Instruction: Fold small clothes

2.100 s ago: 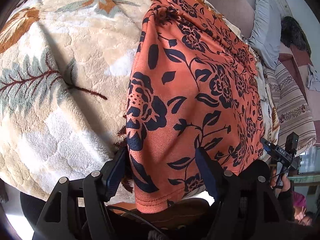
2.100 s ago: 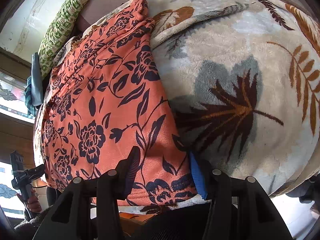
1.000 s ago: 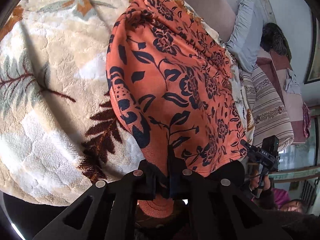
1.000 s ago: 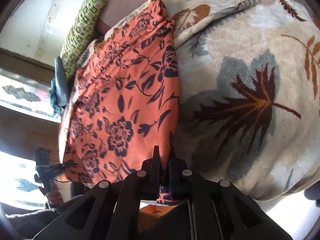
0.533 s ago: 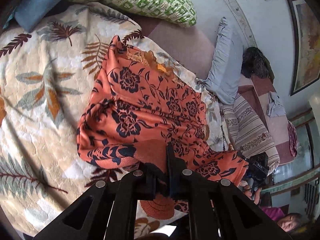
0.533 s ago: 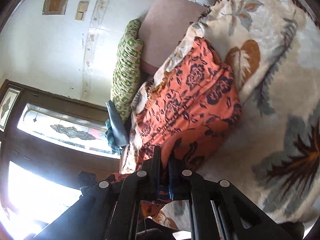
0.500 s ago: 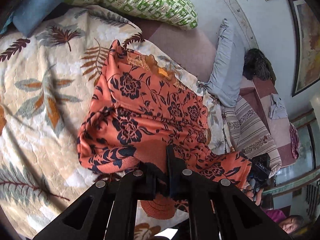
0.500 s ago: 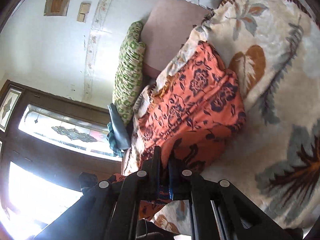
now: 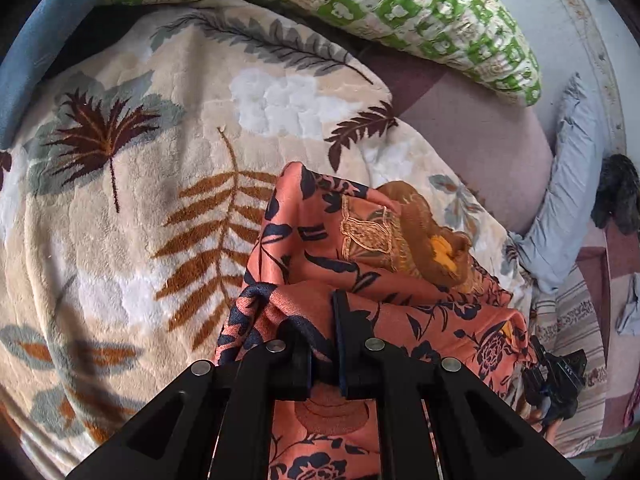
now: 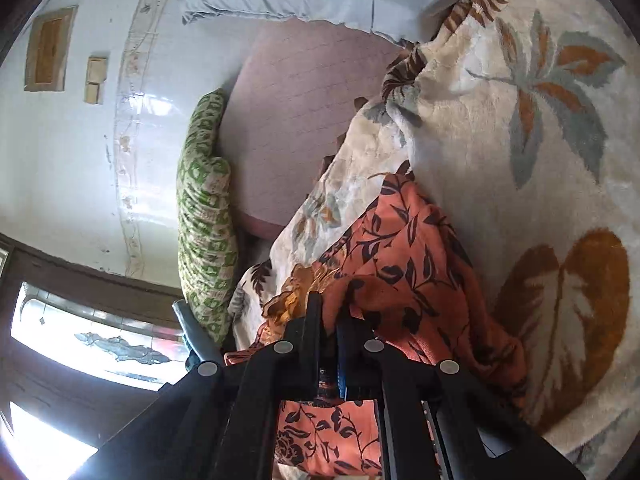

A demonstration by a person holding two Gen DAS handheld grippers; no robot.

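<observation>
Orange floral garment (image 9: pixel 400 312) now doubled toward pillow (image 9: pixel 400 8), left gripper (image 9: pixel 326 320) and right gripper (image 10: pixel 326 320) each apparently pinching its hem.

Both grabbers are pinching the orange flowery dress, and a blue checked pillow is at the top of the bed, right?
Nearly. The pillow is green and white, not blue, as the left wrist view shows. Both the left gripper and right gripper do pinch the orange flowery dress.

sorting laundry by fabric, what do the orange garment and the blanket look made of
Orange garment: thin matte knit or jersey, judging by the fine weave and soft drape; exact fibre unclear. Blanket: thick plush fleece, going by the fuzzy, embossed pile.
</observation>
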